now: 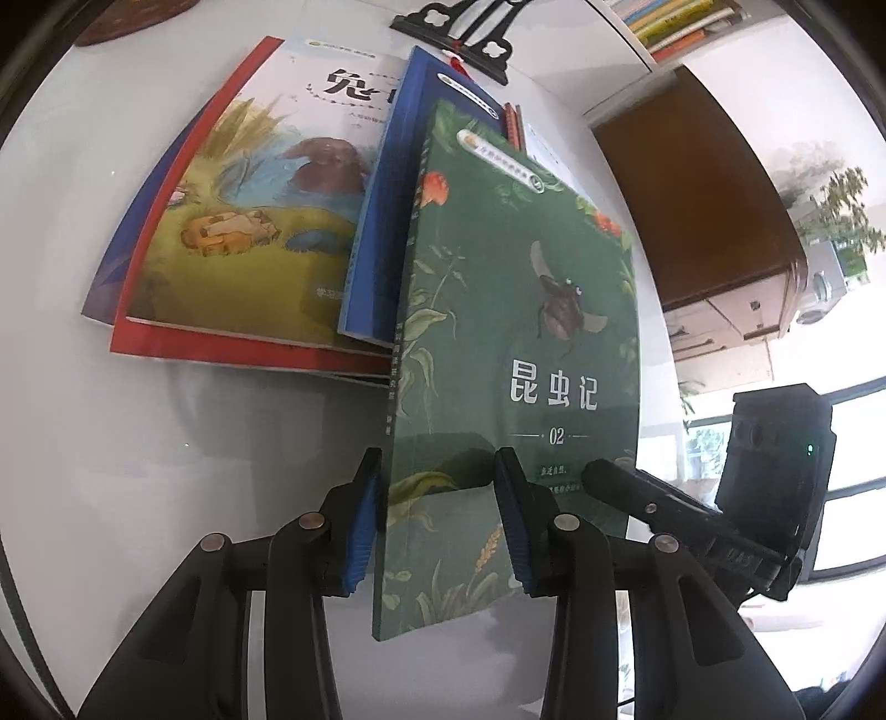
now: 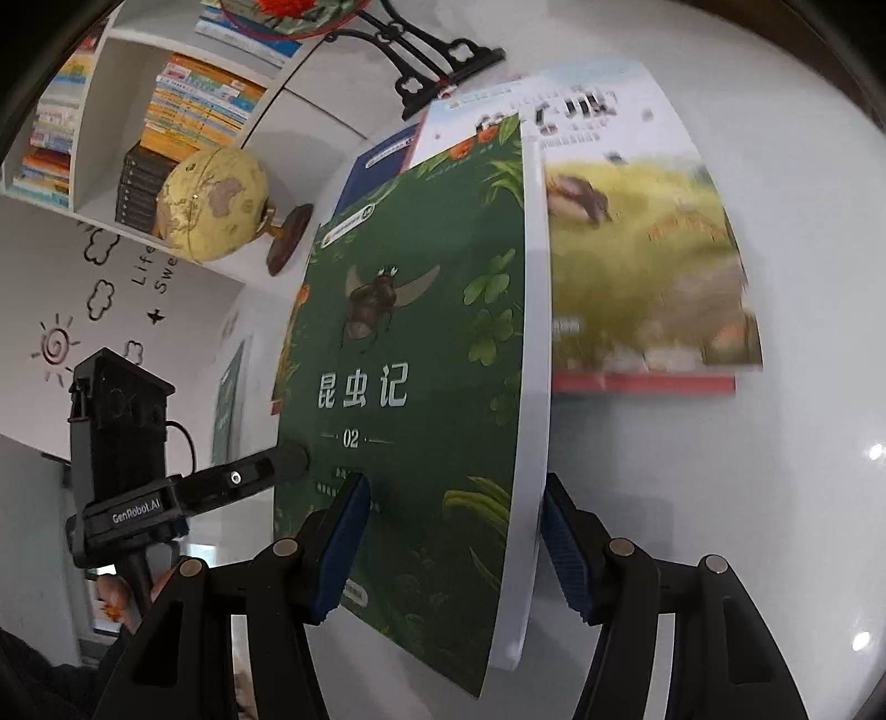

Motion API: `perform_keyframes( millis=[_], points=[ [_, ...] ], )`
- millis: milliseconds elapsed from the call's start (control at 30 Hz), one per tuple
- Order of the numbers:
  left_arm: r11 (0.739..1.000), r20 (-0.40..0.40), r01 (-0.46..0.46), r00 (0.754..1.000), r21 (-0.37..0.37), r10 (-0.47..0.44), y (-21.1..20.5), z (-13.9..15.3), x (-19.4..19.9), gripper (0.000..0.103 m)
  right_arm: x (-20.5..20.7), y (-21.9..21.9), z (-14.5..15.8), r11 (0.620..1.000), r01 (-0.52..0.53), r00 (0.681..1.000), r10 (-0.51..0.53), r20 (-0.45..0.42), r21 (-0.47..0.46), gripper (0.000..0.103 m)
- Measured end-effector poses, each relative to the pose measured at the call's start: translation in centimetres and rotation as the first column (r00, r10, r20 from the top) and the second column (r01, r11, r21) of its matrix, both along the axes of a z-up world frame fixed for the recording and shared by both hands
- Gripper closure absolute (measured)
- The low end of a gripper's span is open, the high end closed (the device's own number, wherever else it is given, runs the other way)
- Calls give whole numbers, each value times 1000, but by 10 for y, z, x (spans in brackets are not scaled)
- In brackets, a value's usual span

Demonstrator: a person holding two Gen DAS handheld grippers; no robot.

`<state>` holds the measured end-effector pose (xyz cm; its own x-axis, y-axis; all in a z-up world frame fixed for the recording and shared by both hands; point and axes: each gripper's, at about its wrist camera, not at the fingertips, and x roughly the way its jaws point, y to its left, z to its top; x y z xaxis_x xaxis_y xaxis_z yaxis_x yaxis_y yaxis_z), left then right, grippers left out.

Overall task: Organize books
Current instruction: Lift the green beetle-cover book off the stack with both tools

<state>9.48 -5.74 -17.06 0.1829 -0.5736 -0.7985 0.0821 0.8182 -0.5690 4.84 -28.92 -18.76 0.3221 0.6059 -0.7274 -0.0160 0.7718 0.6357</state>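
A green book with a beetle on its cover (image 1: 515, 354) is held up on edge above the white table. My left gripper (image 1: 437, 520) straddles its spine side, both blue pads against it. My right gripper (image 2: 454, 543) straddles the page-edge side of the same green book (image 2: 410, 387). Behind it a blue book (image 1: 382, 221) leans on a stack topped by a picture book with a yellow meadow cover (image 1: 249, 210), over a red book (image 1: 183, 343). The stack also shows in the right wrist view (image 2: 642, 249).
A black ornate stand (image 1: 470, 33) sits at the table's back. A yellow globe (image 2: 216, 210) stands by a white bookshelf (image 2: 166, 111) full of books. A brown cabinet (image 1: 698, 205) is off to the right of the white table (image 1: 166, 471).
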Motion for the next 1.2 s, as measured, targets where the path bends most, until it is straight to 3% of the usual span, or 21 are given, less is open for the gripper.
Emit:
perform_keyframes(
  millis=[133, 233, 400, 533, 767, 900, 967, 1067, 1133, 1200],
  points=[
    [1000, 33, 24, 999, -1, -24, -4, 11, -6, 68, 6, 13, 8, 992, -32, 999, 34, 16, -125, 42],
    [997, 61, 61, 996, -45, -58, -8, 23, -11, 68, 1, 20, 20, 980, -22, 998, 34, 60, -199, 42],
    [991, 183, 71, 979, 113, -91, -20, 48, -20, 68, -13, 42, 49, 930, -12, 978, 87, 188, -368, 44],
    [986, 200, 77, 974, 146, -106, -15, 49, -15, 67, -18, 66, 62, 887, -49, 956, 175, 236, -460, 45],
    [991, 113, 63, 991, 118, -76, -1, 18, 1, 68, -4, 65, 43, 879, -46, 964, 163, 209, -474, 46],
    [996, 71, 77, 995, -35, -74, 9, 19, -1, 68, -5, 74, 49, 845, 0, 954, 160, 253, -534, 46],
    [996, 81, 61, 995, -72, -55, 12, 26, -4, 68, -6, 76, 56, 839, 26, 946, 154, 284, -543, 46],
    [998, 149, 51, 988, -35, -45, 9, 48, -9, 68, -5, 81, 62, 839, 13, 939, 176, 296, -543, 46],
    [998, 201, 55, 978, 24, -58, 8, 62, -13, 68, -7, 94, 65, 808, -2, 925, 225, 306, -589, 47],
    [997, 235, 62, 969, 56, -73, 9, 72, -16, 68, -7, 100, 69, 804, 3, 917, 235, 321, -595, 47]
  ],
)
